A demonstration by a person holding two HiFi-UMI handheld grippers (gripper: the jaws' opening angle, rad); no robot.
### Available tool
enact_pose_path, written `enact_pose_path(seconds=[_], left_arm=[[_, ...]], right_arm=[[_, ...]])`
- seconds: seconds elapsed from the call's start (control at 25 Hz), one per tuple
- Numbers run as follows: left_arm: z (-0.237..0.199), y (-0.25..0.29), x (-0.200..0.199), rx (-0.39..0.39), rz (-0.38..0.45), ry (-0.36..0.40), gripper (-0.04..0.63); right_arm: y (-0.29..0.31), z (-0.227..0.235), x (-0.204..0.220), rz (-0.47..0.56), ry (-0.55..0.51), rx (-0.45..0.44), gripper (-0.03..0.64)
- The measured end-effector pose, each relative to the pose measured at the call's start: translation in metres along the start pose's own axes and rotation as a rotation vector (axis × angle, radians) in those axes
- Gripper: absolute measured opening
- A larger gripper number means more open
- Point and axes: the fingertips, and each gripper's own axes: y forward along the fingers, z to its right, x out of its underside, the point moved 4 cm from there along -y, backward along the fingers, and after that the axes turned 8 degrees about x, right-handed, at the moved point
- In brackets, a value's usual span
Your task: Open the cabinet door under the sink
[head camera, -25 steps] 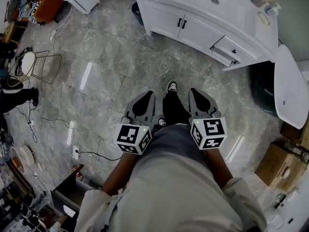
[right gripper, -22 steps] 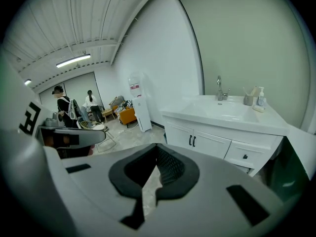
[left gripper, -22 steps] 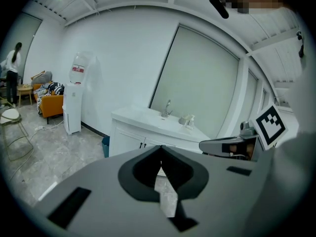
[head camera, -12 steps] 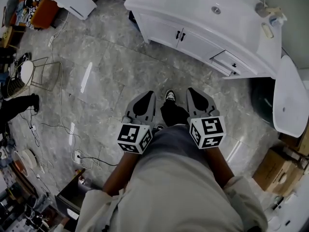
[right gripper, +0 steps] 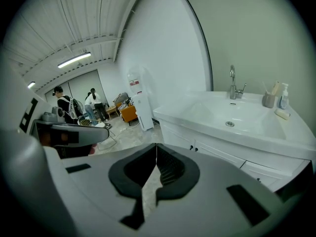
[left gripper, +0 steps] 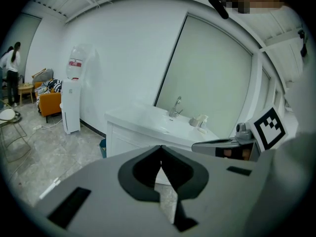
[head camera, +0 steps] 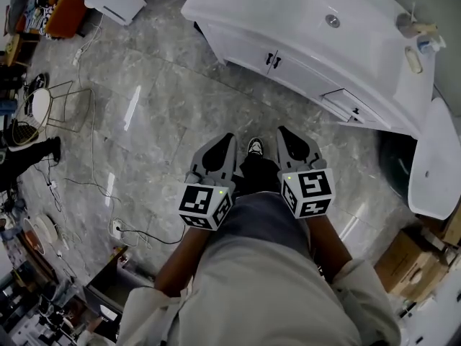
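Both closed, left hand-held gripper (head camera: 227,138), right hand-held gripper (head camera: 282,131), cabinet door (head camera: 243,49) well ahead

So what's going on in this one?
A person holding a gripper in each hand is walking up to the white sink cabinet; it sits nearer in the head view than a second ago. The left gripper and right gripper are both shut and empty, held out in front with floor between them and the cabinet. The two doors under the sink are closed, untouched so far.
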Motion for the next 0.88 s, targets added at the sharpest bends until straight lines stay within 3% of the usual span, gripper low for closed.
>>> enact_pose_path(seconds=[0.44, 0.88], left_arm=[[-0.017, 0.041, 0.015, 0.003, -0.053, -0.029, 0.000], [-0.036, 0.074, 0.046, 0.036, -0.112, -0.074, 0.000]], right_arm=[[0.054, 0.020, 0.005, -0.027, 0.029, 0.008, 0.012], [0.121, 0.053, 0.029, -0.043, 0.112, 0.107, 0.012]])
